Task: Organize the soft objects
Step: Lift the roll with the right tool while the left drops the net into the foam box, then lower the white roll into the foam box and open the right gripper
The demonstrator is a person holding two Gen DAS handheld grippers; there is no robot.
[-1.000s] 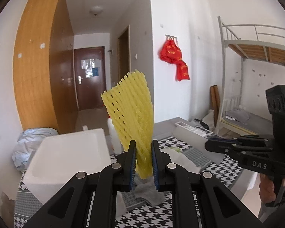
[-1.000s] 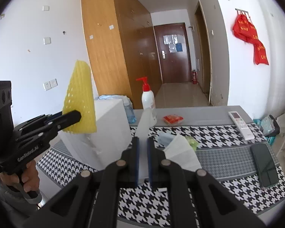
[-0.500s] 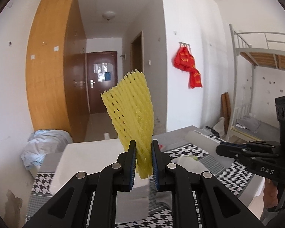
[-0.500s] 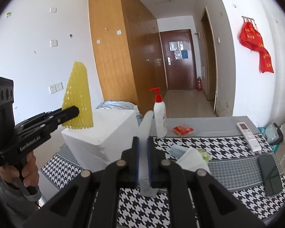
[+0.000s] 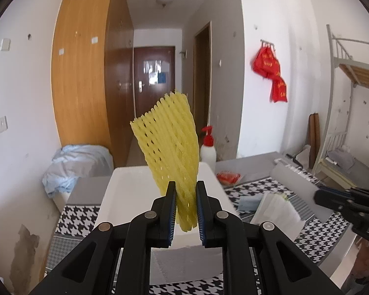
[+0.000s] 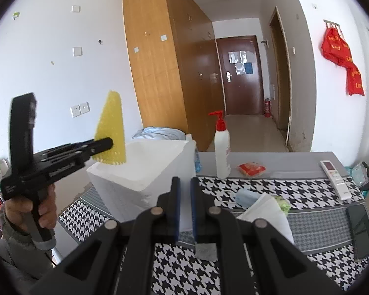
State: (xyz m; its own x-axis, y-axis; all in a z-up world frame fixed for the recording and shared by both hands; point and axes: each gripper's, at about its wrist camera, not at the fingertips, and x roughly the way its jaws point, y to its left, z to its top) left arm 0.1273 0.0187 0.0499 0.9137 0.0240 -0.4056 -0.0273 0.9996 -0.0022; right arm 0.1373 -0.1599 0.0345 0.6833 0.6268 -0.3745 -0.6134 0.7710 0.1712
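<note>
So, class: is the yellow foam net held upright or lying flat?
Upright. The net stands up from the left gripper, whose jaws pinch its lower end above the white box.

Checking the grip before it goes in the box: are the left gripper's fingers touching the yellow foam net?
Touching. The left wrist view shows both fingers of the left gripper pinching the yellow foam net at its lower end.

lower end of the yellow foam net [image 5: 171,147] behind the left tool's [image 5: 186,209] pads, box interior unseen
</note>
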